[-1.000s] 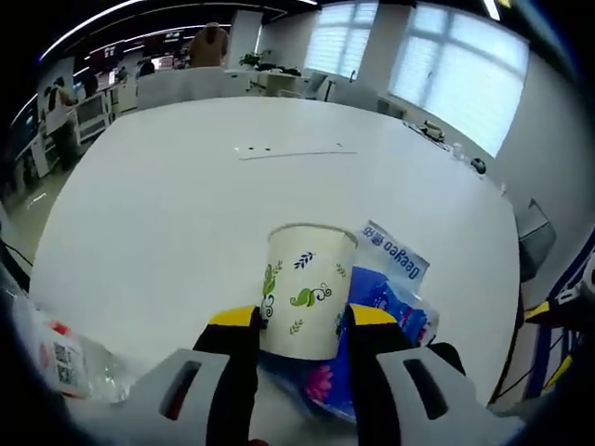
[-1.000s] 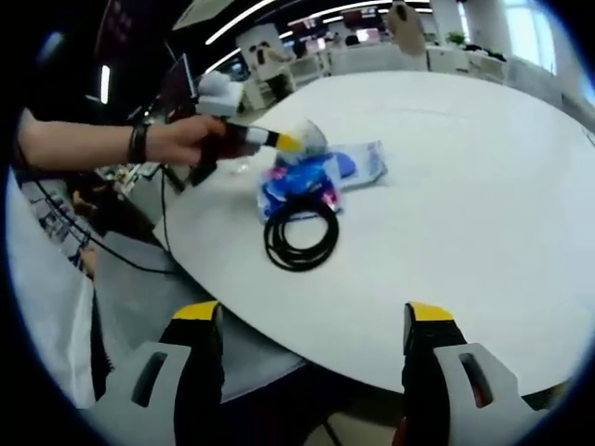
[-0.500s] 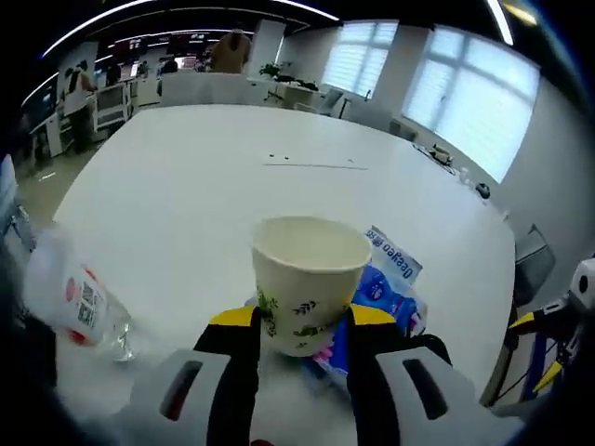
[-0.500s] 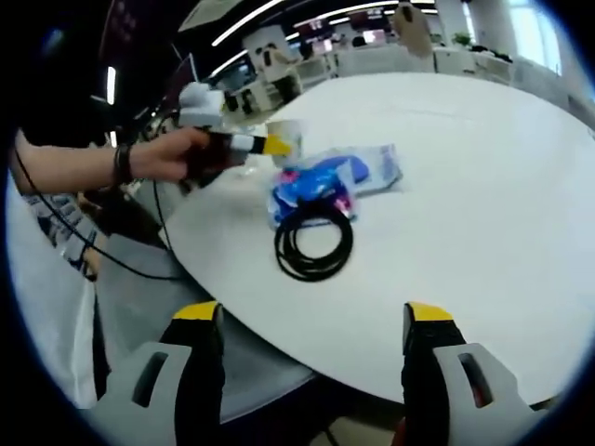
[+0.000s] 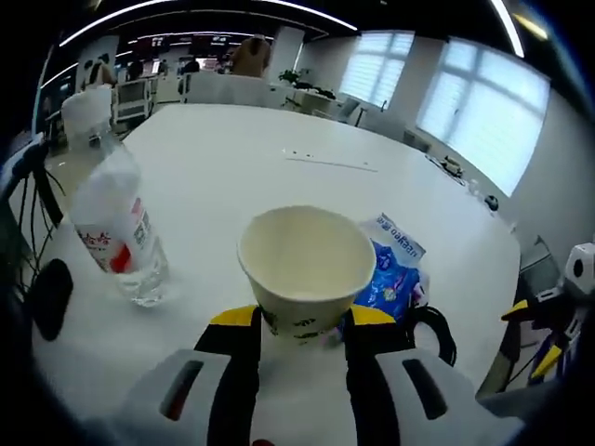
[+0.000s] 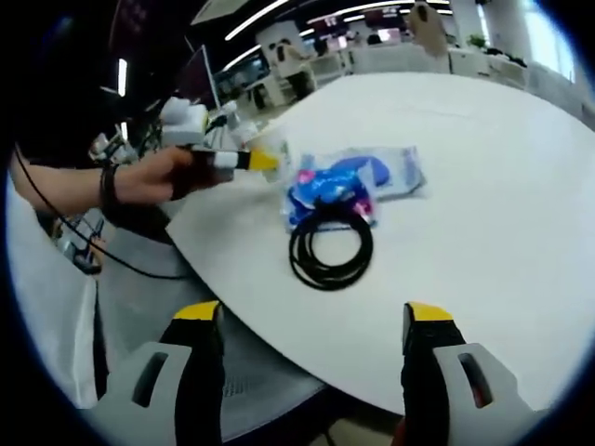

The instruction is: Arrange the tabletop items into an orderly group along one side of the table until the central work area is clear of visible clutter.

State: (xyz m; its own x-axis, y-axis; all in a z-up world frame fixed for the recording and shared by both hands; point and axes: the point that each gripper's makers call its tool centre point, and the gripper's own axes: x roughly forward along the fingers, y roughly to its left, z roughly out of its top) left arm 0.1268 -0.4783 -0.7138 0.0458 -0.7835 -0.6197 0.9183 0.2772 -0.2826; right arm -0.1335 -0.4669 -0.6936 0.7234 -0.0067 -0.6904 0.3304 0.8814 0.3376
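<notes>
The table [image 5: 242, 158] is mostly bare; the items cluster near one edge. The water bottle [image 5: 116, 232] stands upright at my left. The blue packet [image 5: 395, 274] and the coiled cable [image 6: 330, 249] touch each other. My left gripper [image 5: 299, 321] pinches the paper cup [image 5: 307, 265] at its base, tilted. My right gripper [image 6: 311, 325] is spread, off the table edge. Judgement: grouping is nearly done; the cup awaits placement in the open room between bottle and packet.

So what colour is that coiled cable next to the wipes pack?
Black; the coiled cable shows best in the right gripper view.
</notes>
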